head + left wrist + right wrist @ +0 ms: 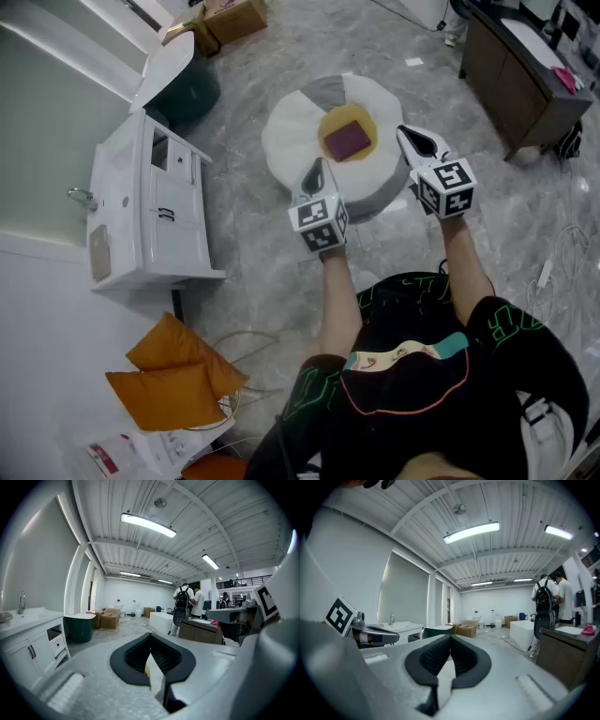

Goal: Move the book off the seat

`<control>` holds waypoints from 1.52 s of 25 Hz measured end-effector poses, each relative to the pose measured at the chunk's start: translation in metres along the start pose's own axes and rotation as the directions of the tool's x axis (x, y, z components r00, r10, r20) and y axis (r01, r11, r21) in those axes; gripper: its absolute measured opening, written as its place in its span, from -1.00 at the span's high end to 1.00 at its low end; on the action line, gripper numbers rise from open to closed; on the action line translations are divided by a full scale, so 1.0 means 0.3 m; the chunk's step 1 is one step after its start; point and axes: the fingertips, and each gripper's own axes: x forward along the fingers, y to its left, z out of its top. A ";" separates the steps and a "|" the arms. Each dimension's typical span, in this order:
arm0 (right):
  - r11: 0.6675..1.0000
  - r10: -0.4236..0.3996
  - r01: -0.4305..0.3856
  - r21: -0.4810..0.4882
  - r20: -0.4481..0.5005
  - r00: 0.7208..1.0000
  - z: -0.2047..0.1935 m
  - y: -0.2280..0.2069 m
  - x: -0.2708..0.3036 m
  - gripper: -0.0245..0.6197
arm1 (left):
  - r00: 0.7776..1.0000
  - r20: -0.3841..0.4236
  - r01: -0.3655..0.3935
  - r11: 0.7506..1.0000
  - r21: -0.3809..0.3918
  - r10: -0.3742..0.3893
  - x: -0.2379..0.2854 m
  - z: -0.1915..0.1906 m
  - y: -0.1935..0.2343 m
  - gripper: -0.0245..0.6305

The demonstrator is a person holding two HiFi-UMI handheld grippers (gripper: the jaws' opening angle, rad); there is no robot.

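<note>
In the head view a dark red book (347, 141) lies on a yellow round cushion (366, 122) on top of a white and grey round seat (291, 141). My left gripper (313, 176) is shut and empty, held above the seat's near edge, just left of the book. My right gripper (412, 143) is shut and empty too, at the seat's right edge, right of the book. Both gripper views look level across the room, with the left gripper (151, 637) and the right gripper (449, 640) tips together; the book is not in them.
A white sink cabinet (150, 211) stands to the left, with a dark green tub (187, 89) and cardboard boxes (230, 19) behind it. A dark wooden cabinet (525, 75) is at the right. Orange cushions (173, 375) lie near my feet. Cables (562, 262) trail on the floor. People (187, 604) stand far off.
</note>
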 end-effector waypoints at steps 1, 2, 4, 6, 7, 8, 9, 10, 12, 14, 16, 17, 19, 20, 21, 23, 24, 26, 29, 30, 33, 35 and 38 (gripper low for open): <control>1.000 0.002 -0.002 -0.004 0.000 1.000 -0.001 -0.001 -0.006 0.91 | 1.000 -0.003 -0.001 1.000 -0.001 0.001 -0.005 -0.006 -0.010 0.89; 1.000 0.002 -0.002 -0.008 -0.001 1.000 -0.002 -0.003 -0.012 0.91 | 1.000 -0.005 -0.002 1.000 -0.002 0.002 -0.009 -0.011 -0.019 0.89; 1.000 -0.002 0.002 -0.011 -0.002 1.000 -0.007 -0.011 -0.016 0.91 | 1.000 -0.007 -0.005 1.000 -0.005 0.005 -0.011 -0.022 -0.032 0.89; 1.000 -0.004 0.004 -0.003 -0.006 1.000 -0.016 -0.019 -0.013 0.91 | 1.000 -0.009 -0.009 1.000 -0.009 0.009 -0.009 -0.031 -0.036 0.89; 1.000 -0.004 0.004 0.001 -0.006 1.000 -0.020 -0.023 -0.011 0.91 | 1.000 -0.010 -0.012 1.000 -0.010 0.011 -0.010 -0.034 -0.035 0.89; 1.000 -0.005 0.005 0.004 -0.005 1.000 -0.022 -0.027 -0.011 0.91 | 1.000 -0.010 -0.015 1.000 -0.010 0.015 -0.011 -0.034 -0.033 0.89; 1.000 -0.008 0.008 0.005 -0.002 1.000 -0.020 -0.033 -0.010 0.91 | 1.000 -0.009 -0.018 1.000 -0.010 0.018 -0.012 -0.030 -0.029 0.89; 1.000 -0.011 0.011 0.007 0.002 1.000 -0.016 -0.039 -0.008 0.91 | 1.000 -0.006 -0.022 1.000 -0.009 0.022 -0.012 -0.024 -0.025 0.89; 1.000 -0.013 0.013 0.012 0.010 1.000 -0.005 -0.053 0.001 0.91 | 1.000 0.000 -0.031 0.999 -0.010 0.031 -0.006 -0.011 -0.015 0.89; 1.000 -0.012 0.012 0.022 0.012 1.000 -0.001 -0.062 0.013 0.91 | 0.999 -0.002 -0.037 0.999 -0.009 0.037 -0.002 -0.007 -0.008 0.89; 0.999 -0.011 0.010 0.036 0.012 1.000 -0.003 -0.065 0.023 0.91 | 0.999 -0.007 -0.042 0.999 -0.006 0.041 -0.003 -0.007 0.001 0.89; 0.999 -0.009 0.009 0.042 0.012 1.000 -0.004 -0.064 0.030 0.91 | 0.999 -0.009 -0.045 0.999 -0.006 0.045 -0.002 -0.006 0.009 0.89; 0.999 -0.002 0.002 0.049 0.012 1.000 -0.006 -0.060 0.051 0.91 | 0.998 -0.012 -0.057 0.998 -0.008 0.057 0.002 -0.003 0.031 0.89; 0.999 0.002 -0.002 0.051 0.012 1.000 -0.007 -0.058 0.063 0.91 | 0.998 -0.014 -0.062 0.998 -0.009 0.062 0.006 -0.002 0.042 0.89; 0.999 0.004 -0.005 0.054 0.011 1.000 -0.009 -0.058 0.076 0.91 | 0.998 -0.016 -0.065 0.998 -0.009 0.065 0.011 -0.002 0.051 0.89; 0.998 0.006 -0.007 0.062 0.009 1.000 -0.016 -0.062 0.100 0.91 | 0.997 -0.025 -0.067 0.998 -0.009 0.067 0.027 -0.012 0.065 0.89; 0.998 0.008 -0.008 0.066 0.006 1.000 -0.025 -0.063 0.111 0.91 | 0.997 -0.031 -0.068 0.998 -0.010 0.068 0.035 -0.022 0.073 0.89; 0.997 0.010 -0.009 0.072 -0.013 1.000 -0.055 -0.061 0.128 0.91 | 0.997 -0.047 -0.068 0.998 -0.017 0.067 0.054 -0.048 0.088 0.89; 0.998 0.006 -0.003 0.066 -0.049 0.999 -0.098 -0.074 0.150 0.91 | 0.996 -0.066 -0.058 0.997 -0.044 0.055 0.106 -0.079 0.104 0.89; 0.998 0.001 0.002 0.062 -0.055 0.998 -0.104 -0.088 0.165 0.91 | 0.997 -0.067 -0.052 0.997 -0.050 0.049 0.133 -0.082 0.109 0.89; 0.997 -0.029 0.033 0.063 -0.069 0.997 -0.121 -0.151 0.211 0.91 | 0.997 -0.076 -0.025 0.998 -0.061 0.020 0.225 -0.098 0.109 0.89; 0.995 -0.059 0.066 0.075 -0.088 0.994 -0.145 -0.204 0.221 0.91 | 0.996 -0.089 0.001 0.998 -0.065 -0.007 0.282 -0.122 0.087 0.89; 0.992 -0.090 0.100 0.081 -0.118 0.989 -0.181 -0.253 0.266 0.91 | 0.996 -0.088 0.018 0.997 -0.077 -0.025 0.369 -0.144 0.093 0.89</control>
